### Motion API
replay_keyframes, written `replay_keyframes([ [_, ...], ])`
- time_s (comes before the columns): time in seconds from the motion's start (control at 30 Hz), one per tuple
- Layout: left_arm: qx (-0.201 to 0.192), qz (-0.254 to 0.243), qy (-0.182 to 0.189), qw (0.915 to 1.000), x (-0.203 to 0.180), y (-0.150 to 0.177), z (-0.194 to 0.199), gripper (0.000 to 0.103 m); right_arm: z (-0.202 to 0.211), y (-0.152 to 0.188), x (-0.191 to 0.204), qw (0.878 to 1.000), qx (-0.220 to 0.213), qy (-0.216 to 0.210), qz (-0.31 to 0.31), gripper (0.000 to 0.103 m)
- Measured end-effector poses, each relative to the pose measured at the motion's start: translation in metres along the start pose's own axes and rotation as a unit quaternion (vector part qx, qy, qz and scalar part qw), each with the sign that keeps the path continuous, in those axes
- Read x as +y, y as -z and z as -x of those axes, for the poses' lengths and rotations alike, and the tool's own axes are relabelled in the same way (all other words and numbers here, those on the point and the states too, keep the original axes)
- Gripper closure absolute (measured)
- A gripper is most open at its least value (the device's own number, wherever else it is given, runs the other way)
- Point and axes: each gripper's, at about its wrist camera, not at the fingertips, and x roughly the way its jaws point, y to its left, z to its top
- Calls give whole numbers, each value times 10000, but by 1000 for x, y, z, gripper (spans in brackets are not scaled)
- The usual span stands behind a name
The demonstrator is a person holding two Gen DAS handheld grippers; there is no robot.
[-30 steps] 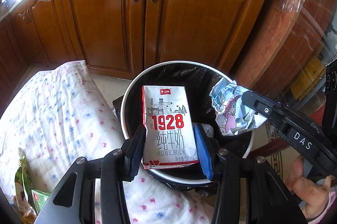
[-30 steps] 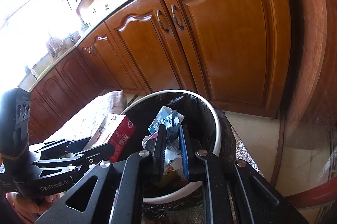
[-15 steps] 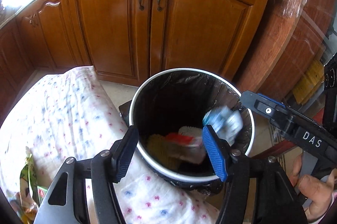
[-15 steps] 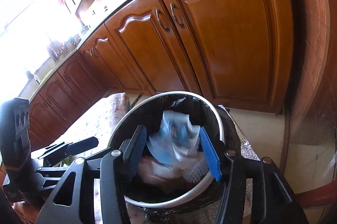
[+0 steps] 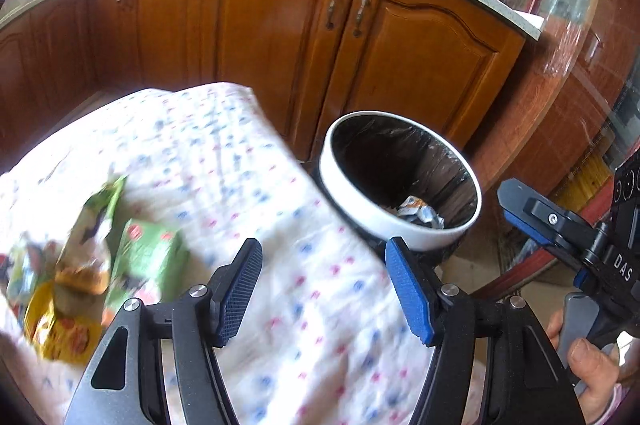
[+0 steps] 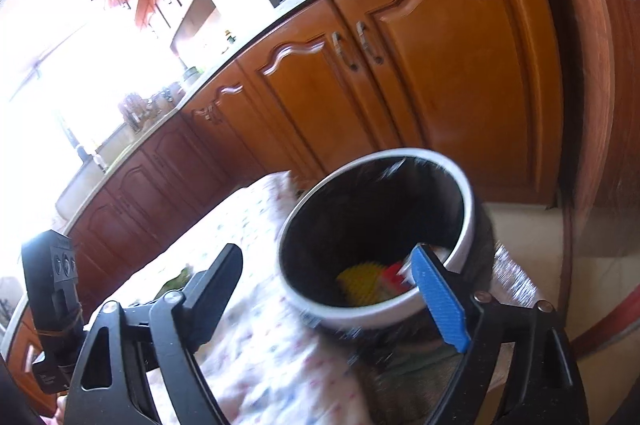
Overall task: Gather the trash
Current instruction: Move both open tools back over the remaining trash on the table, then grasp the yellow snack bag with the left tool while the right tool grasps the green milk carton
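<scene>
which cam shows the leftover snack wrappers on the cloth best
The left wrist view: the snack wrappers lie in the open on the flowered cloth, blurred but unblocked. The right wrist view shows only a green scrap behind its own fingers.

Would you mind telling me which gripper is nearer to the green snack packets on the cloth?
Left. The left gripper hangs open just right of the green snack packets. The right gripper, jaws opening and empty, sits by the trash bin, farther off.
</scene>
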Motion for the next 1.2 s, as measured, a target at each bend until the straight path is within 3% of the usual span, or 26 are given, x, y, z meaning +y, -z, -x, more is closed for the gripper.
replay_keyframes([
  [0.3,-174,495,-501,9974,62,55,69,38,-7,48,47,9973,628,-317,187,5],
  [0.5,-246,767,-697,9943,85,80,110,38,-20,82,84,9912,1188,-281,518,0],
  [0.63,-274,854,-867,9922,102,95,132,37,-24,93,109,9886,1196,-71,913,0],
  [0.8,-265,1100,-975,9888,123,104,144,37,-31,103,130,9831,1406,-336,1118,0],
  [1.07,-228,1362,-1137,9839,148,105,140,37,-52,114,136,9825,1562,-806,613,2],
  [1.2,-152,1417,-1248,9819,158,103,132,38,-67,112,151,9795,1677,-781,798,2],
])
